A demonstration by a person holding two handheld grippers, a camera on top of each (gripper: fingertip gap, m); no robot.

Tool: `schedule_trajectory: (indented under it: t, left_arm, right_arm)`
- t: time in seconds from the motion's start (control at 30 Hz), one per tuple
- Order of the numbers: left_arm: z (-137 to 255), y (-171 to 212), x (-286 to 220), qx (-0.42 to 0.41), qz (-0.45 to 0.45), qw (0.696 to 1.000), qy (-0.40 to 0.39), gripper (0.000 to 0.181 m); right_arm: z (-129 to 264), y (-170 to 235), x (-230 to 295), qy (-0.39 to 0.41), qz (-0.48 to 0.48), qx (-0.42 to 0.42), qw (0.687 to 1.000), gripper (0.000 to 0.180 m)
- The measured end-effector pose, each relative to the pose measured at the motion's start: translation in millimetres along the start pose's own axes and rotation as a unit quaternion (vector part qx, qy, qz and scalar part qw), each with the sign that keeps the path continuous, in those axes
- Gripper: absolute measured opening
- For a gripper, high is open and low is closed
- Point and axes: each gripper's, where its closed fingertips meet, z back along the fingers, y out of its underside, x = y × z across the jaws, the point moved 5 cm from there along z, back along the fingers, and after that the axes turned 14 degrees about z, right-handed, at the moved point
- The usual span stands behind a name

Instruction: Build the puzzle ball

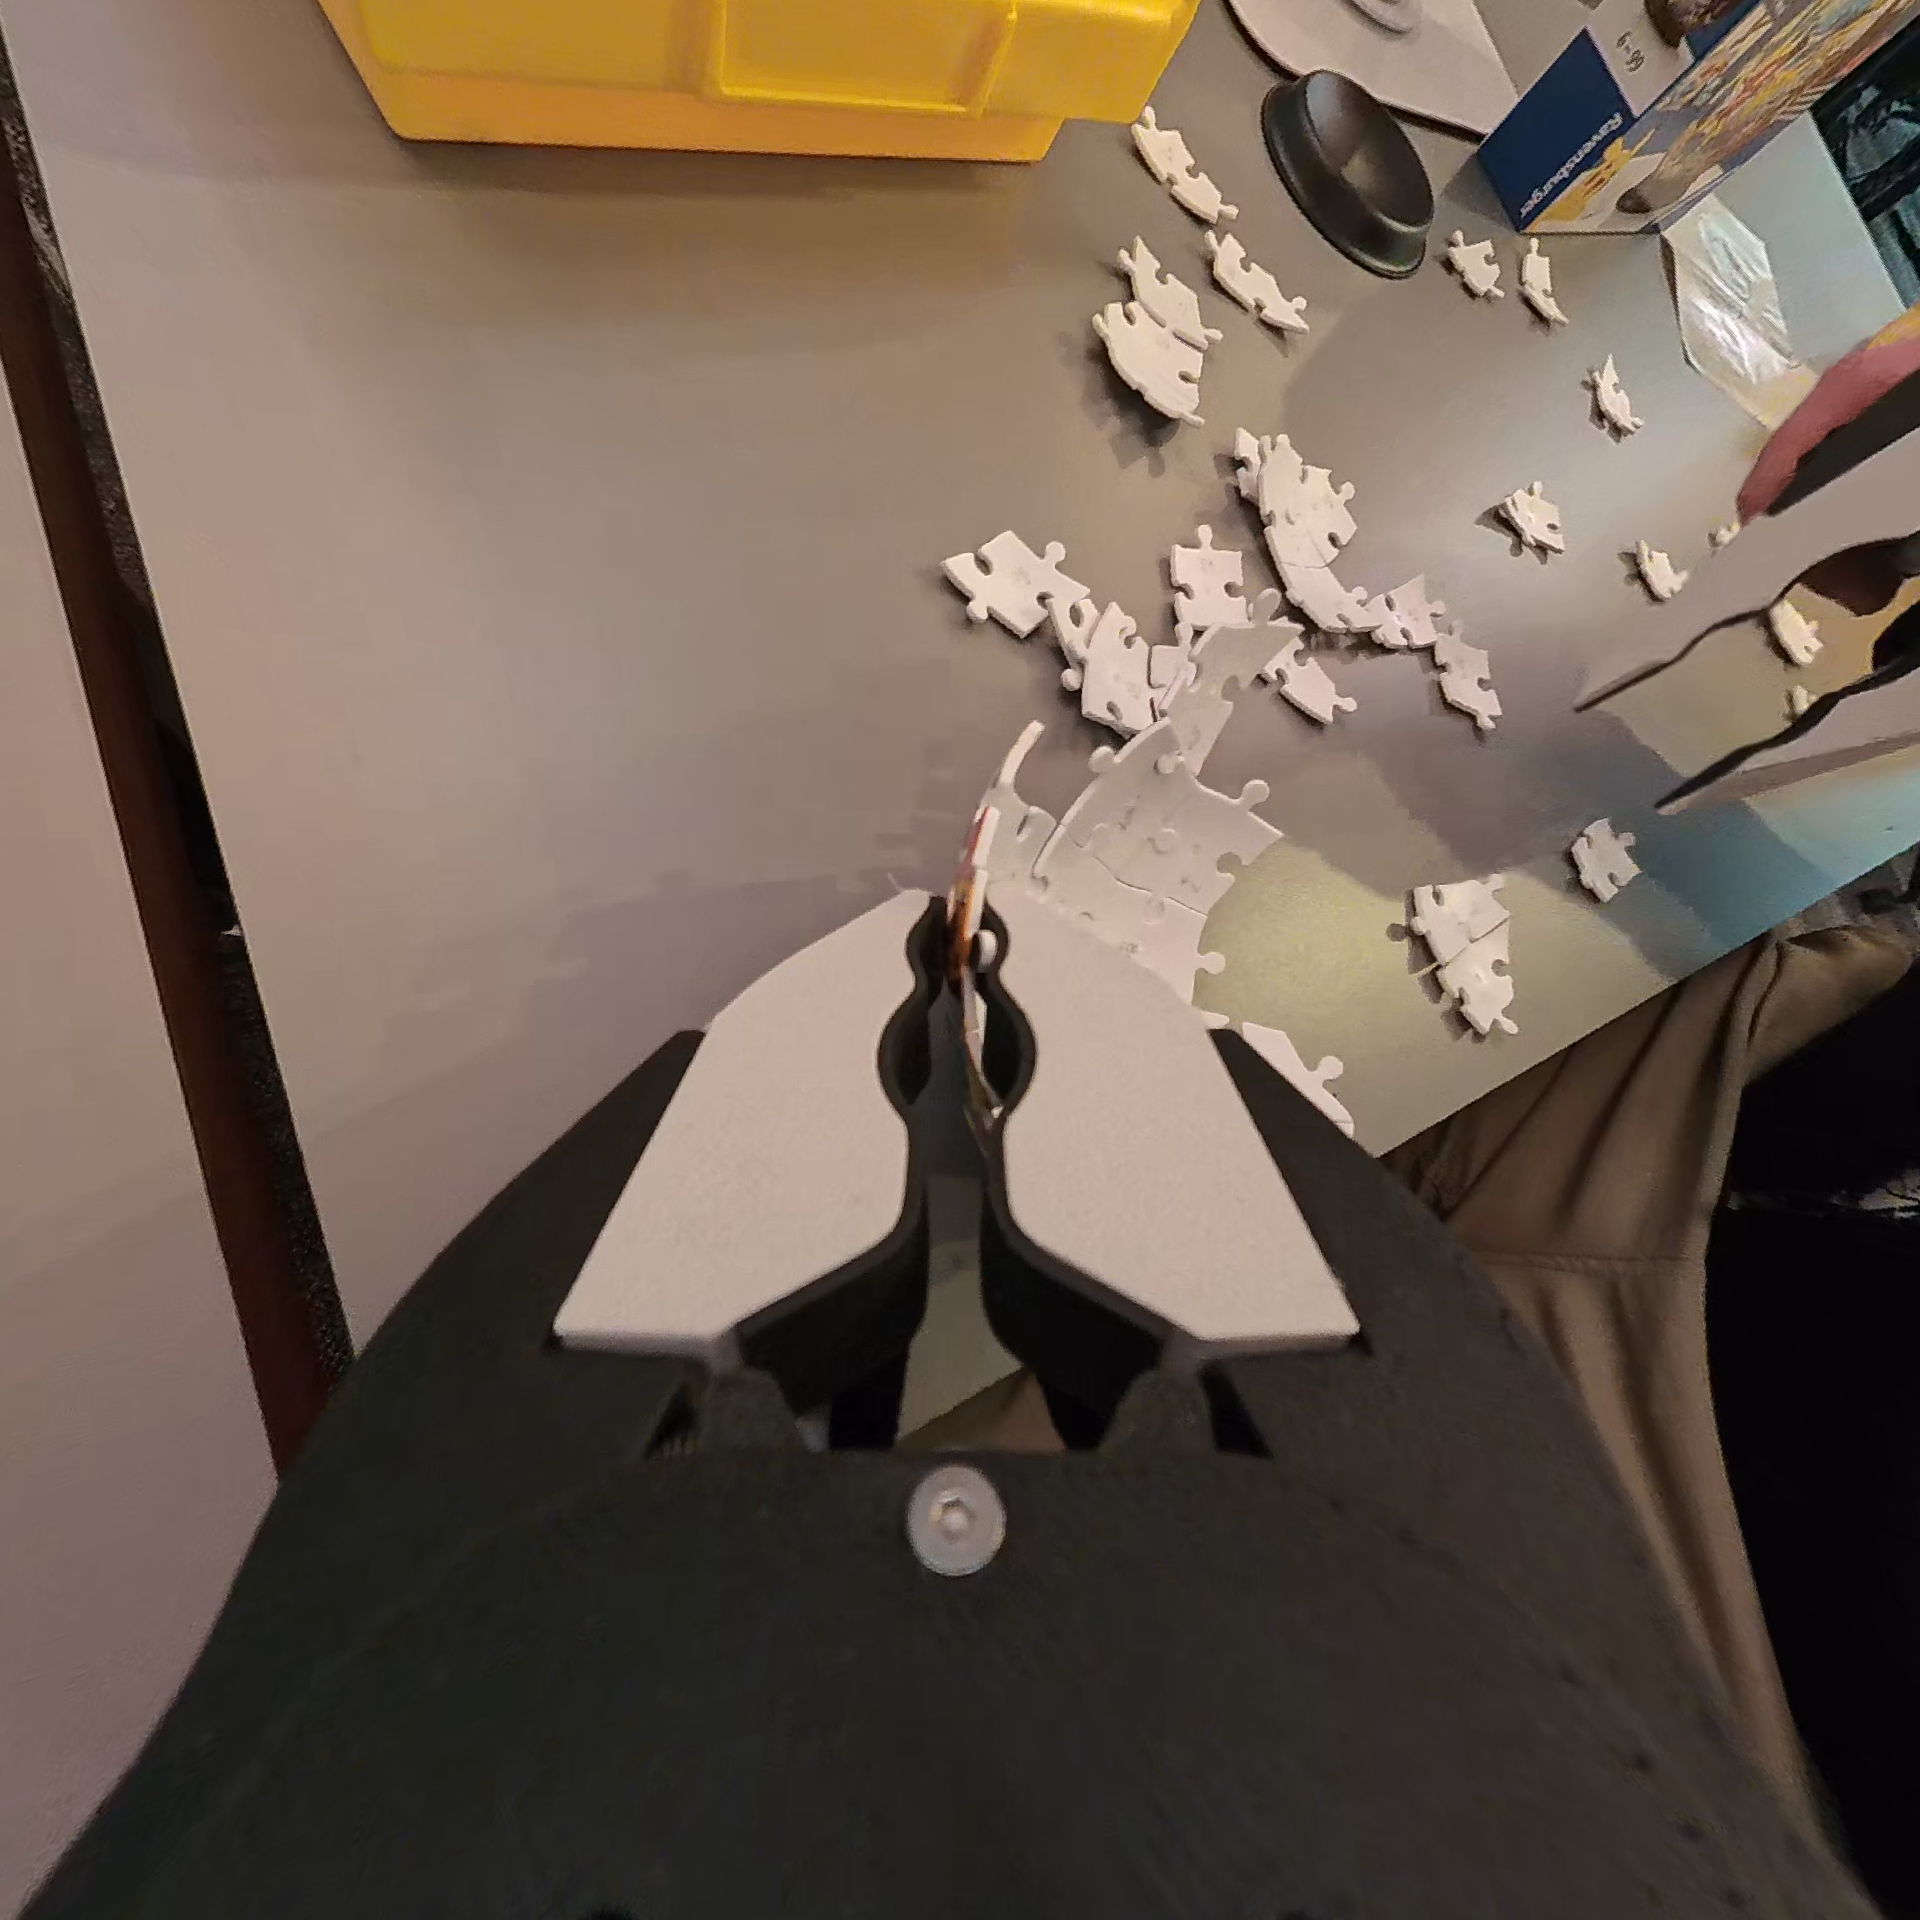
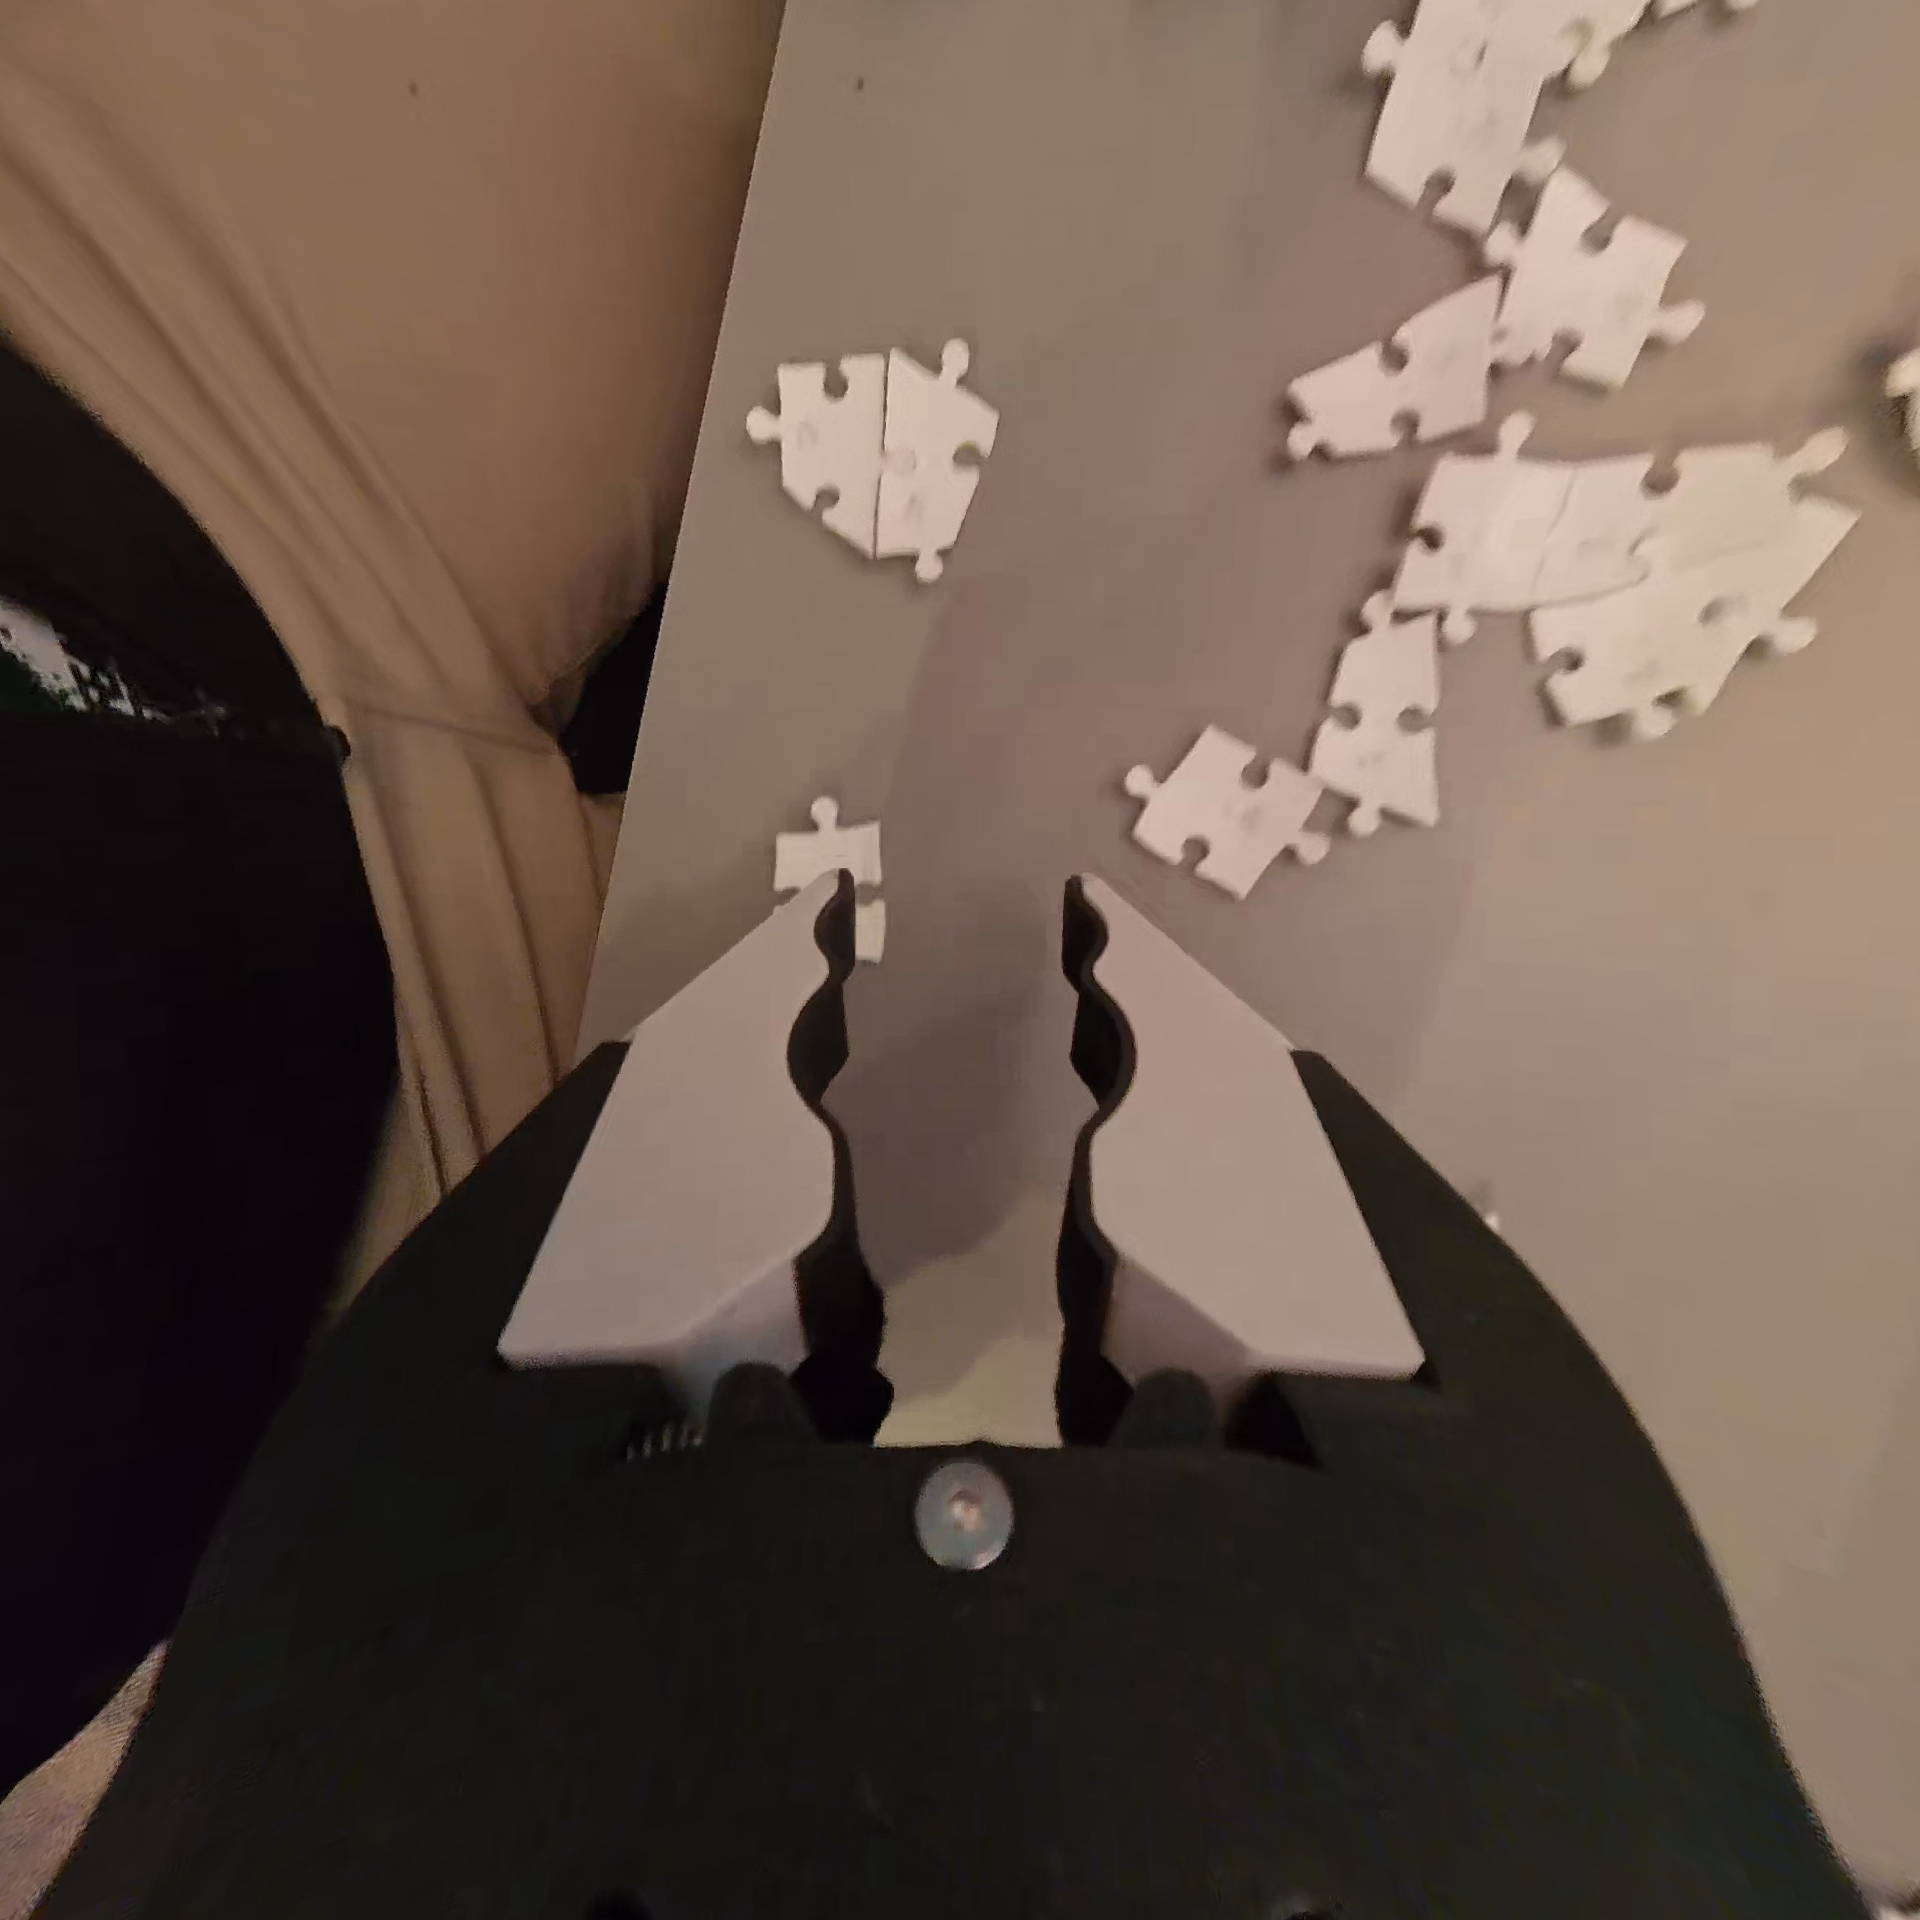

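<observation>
My left gripper (image 1: 961,925) is shut on the edge of a curved, partly joined section of the puzzle ball (image 1: 1153,831), white side up, and holds it tilted over the grey table (image 1: 520,520). Several loose white puzzle pieces (image 1: 1299,530) lie scattered beyond it. My right gripper (image 2: 961,883) is open and empty, low over the table near its front edge. A single white piece (image 2: 831,847) lies by its left fingertip, and a joined pair (image 2: 883,462) lies farther ahead. More joined pieces (image 2: 1621,551) lie to the right. The right gripper also shows at the right edge of the left wrist view (image 1: 1766,665).
A yellow bin (image 1: 748,73) stands at the far side of the table. A black round stand (image 1: 1351,171) and the blue puzzle box (image 1: 1662,125) are at the far right. A person's beige clothing (image 2: 312,364) borders the table's front edge. The left gripper's tips are roughly 25 cm from the right gripper's.
</observation>
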Motion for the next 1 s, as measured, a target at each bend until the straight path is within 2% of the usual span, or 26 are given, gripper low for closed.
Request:
schedule_trajectory:
  t: [0.17,0.27,0.4,1.0]
  left_arm:
    - [-1.1,-0.2,0.8,0.001,0.003,1.0,0.0,0.004]
    - [-3.4,-2.1,-0.4,0.002,0.003,1.0,0.002,0.004]
    - [-6.8,-5.3,-2.7,0.004,0.001,1.0,0.005,0.004]
    - [-8.8,-10.9,0.9,-0.009,0.019,1.0,0.012,0.008]
  right_arm:
    - [-10.0,13.7,23.1,-0.015,-0.002,0.011,1.0,0.04]
    - [-15.0,10.8,27.4,0.005,0.013,0.023,1.0,0.035]
    - [-18.1,8.0,27.2,0.023,0.011,0.024,0.999,0.017]
    - [-15.8,11.5,19.2,0.042,-0.018,0.005,0.999,0.0]
